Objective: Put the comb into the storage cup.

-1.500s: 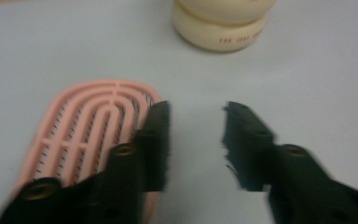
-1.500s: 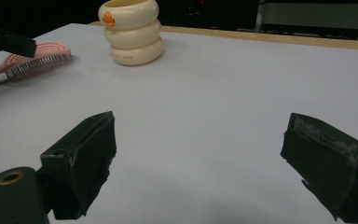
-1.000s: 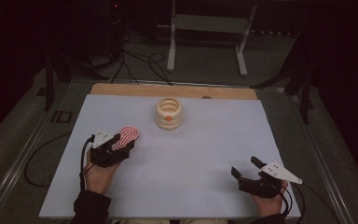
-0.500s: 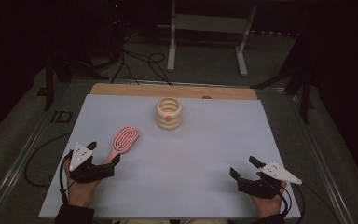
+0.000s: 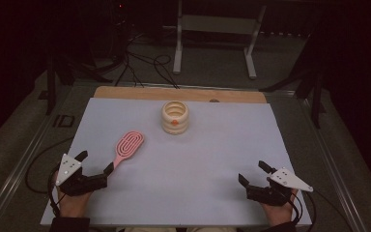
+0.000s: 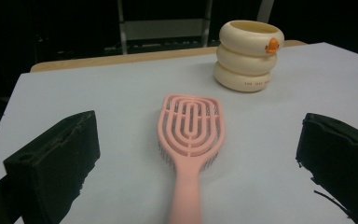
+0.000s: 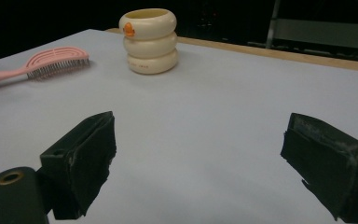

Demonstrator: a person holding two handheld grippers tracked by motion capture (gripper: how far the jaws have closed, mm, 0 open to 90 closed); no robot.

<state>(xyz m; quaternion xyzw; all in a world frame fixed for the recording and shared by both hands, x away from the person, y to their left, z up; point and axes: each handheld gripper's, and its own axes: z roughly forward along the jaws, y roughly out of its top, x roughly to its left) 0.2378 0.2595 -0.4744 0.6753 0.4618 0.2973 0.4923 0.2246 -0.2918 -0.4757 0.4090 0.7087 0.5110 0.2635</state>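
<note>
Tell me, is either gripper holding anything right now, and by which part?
Nothing is held. The left gripper has just been opening; the pink brush lies on the table, its handle between the wide jaws, untouched. The right gripper is open, empty.

Dark room, metal stand (image 5: 216, 46), floor cables (image 5: 142, 67), grey floor (image 5: 212, 79)
</note>
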